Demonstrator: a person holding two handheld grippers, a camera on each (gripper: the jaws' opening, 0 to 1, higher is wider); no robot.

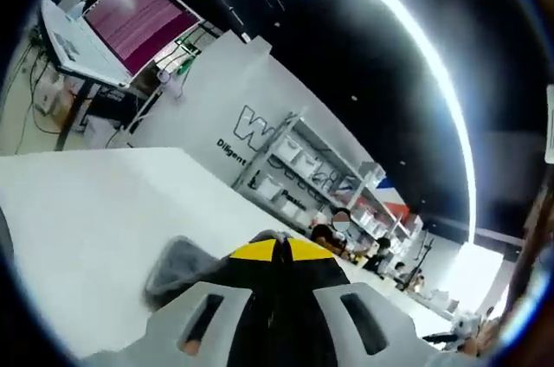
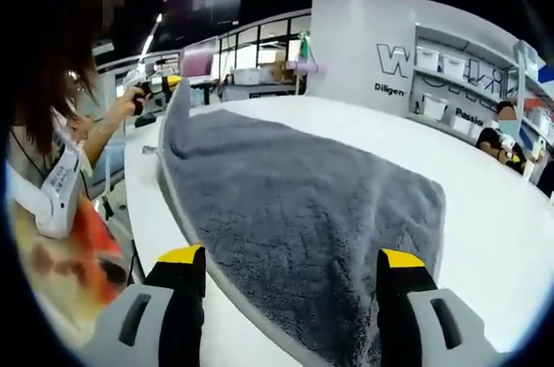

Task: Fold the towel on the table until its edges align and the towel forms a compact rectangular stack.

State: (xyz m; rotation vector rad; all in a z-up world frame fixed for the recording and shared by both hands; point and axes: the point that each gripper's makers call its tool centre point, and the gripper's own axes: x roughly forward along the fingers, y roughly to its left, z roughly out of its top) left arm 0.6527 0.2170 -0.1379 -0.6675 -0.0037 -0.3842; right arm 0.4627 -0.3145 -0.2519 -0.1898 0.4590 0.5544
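A white partition wall (image 2: pixel 363 47) behind the table carries large outlined grey letters, cut off by shelving: "W" is all that reads in the left gripper view, "W" and part of a 2nd letter in the right gripper view. Beneath them runs smaller dark lettering, "Diligent" (seen as "Diligen" in the right gripper view, where shelving cuts it short). Lower on the same wall (image 1: pixel 216 99), between the shelves, a 2nd dark word shows, roughly "Passio", its end hidden. A pink screen (image 1: pixel 138 16) shows rows of text too small to read.
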